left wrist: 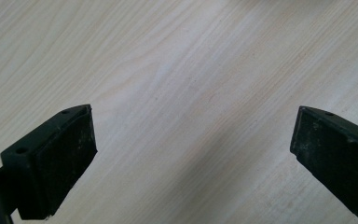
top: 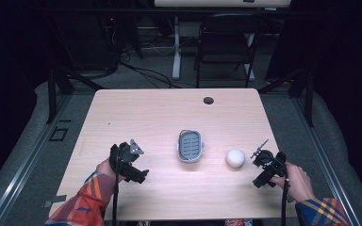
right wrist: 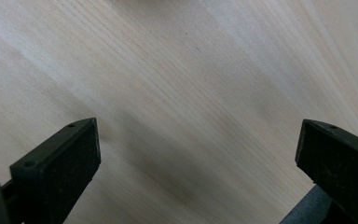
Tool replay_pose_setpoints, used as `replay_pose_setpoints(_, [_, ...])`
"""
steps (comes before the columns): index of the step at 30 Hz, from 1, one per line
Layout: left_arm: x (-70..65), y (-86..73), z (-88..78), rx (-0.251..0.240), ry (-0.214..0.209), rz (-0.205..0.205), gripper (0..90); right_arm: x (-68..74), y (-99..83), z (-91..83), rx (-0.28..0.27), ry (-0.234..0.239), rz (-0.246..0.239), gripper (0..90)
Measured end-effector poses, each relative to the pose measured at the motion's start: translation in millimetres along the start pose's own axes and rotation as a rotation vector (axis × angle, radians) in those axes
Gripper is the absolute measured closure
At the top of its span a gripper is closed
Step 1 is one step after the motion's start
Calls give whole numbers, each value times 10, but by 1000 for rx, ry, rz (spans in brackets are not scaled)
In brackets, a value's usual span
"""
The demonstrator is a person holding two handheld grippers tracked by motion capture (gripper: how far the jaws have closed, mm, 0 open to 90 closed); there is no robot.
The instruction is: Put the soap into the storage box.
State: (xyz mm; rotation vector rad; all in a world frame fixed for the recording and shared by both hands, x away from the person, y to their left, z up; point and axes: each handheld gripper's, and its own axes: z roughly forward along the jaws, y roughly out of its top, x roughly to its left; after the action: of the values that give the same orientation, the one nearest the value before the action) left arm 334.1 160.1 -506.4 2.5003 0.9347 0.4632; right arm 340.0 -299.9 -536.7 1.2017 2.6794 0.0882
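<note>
A grey soap dish (top: pixel 190 145) with a slotted dark insert lies at the middle of the wooden table (top: pixel 169 113). A white round ball-like object (top: pixel 235 158) rests to its right. My left gripper (top: pixel 131 163) is held near the table's front left, well left of the dish; in the left gripper view (left wrist: pixel 193 140) its jaws stand wide apart over bare wood. My right gripper (top: pixel 263 165) sits just right of the white object, apart from it; in the right gripper view (right wrist: pixel 198 149) its jaws are wide open, nothing between them.
A cable hole (top: pixel 208 100) marks the table's far edge. A black chair (top: pixel 226 42) and a white desk leg (top: pixel 176 47) stand beyond the table. Grey floor (right wrist: pixel 307 210) shows past the table's right edge by my right gripper.
</note>
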Motion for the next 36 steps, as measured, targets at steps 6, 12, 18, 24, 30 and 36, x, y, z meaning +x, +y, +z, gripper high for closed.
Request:
replay_pose_setpoints(6, [-7, 5, 11, 0, -2, 4, 1, -9, 14, 5, 32, 5, -25, 1])
replay_pose_setpoints(12, [-4, -5, 4, -4, 2, 4, 1, 4, 29, 11, 30, 8, -31, 2])
replay_pose_setpoints(18, [-13, 10, 10, -1, -3, 10, 1, 7, 33, 15, 26, 8, -35, 4])
replay_pose_setpoints(24, [-12, 9, 12, 0, -5, 10, 1, 19, 81, 0, 1, 71, -13, 0])
replay_pose_setpoints(30, [-17, 11, 13, -1, -6, 13, 1, 53, 120, 6, -40, 78, 2, 0])
replay_pose_setpoints(36, [-14, 14, 23, 4, -8, 15, 1, 37, 171, -56, -52, 69, -24, 0])
